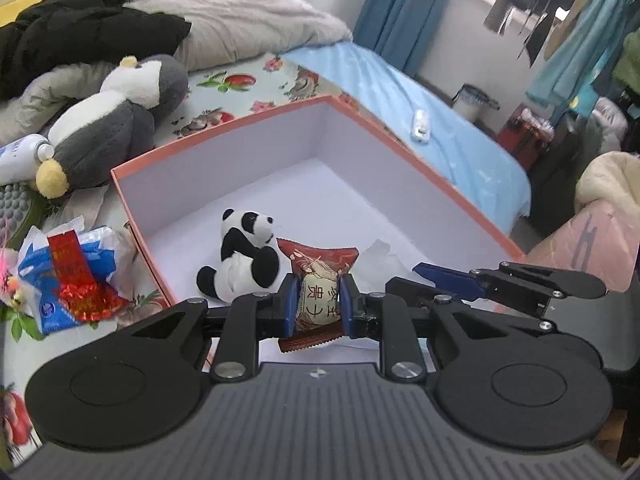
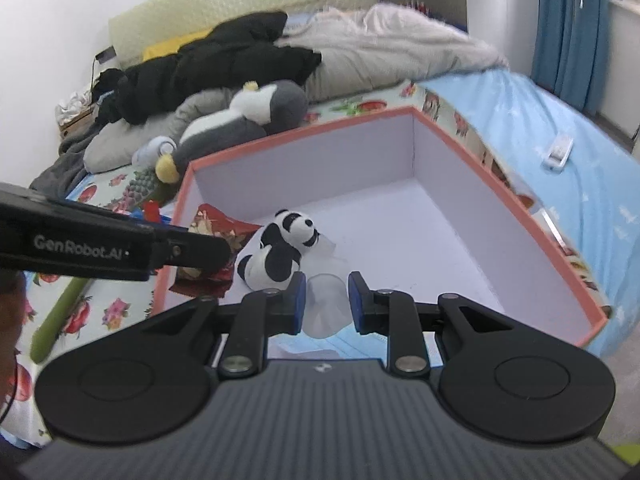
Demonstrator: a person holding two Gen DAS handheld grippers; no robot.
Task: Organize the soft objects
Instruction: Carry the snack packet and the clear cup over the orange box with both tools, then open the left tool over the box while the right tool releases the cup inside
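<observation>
Snack packet (image 1: 318, 300) is pinched upright in the left claw (image 1: 319, 300) just above the box (image 1: 400, 152) floor, beside the panda (image 1: 244, 256); a translucent pouch (image 2: 325, 304) is pinched in the right claw (image 2: 323, 304), likewise over the near corner, so release lies directly below.

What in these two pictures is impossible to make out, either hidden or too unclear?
- Left wrist view: the snack packet in the left gripper hides the box floor behind it; its print is partly covered by the pads.
- Right wrist view: the pale translucent thing in the right gripper is too blurred to name.
- Right wrist view: the left gripper's arm covers part of the snack packet.
- Both views: the small white object on the blue sheet is too small to identify.
</observation>
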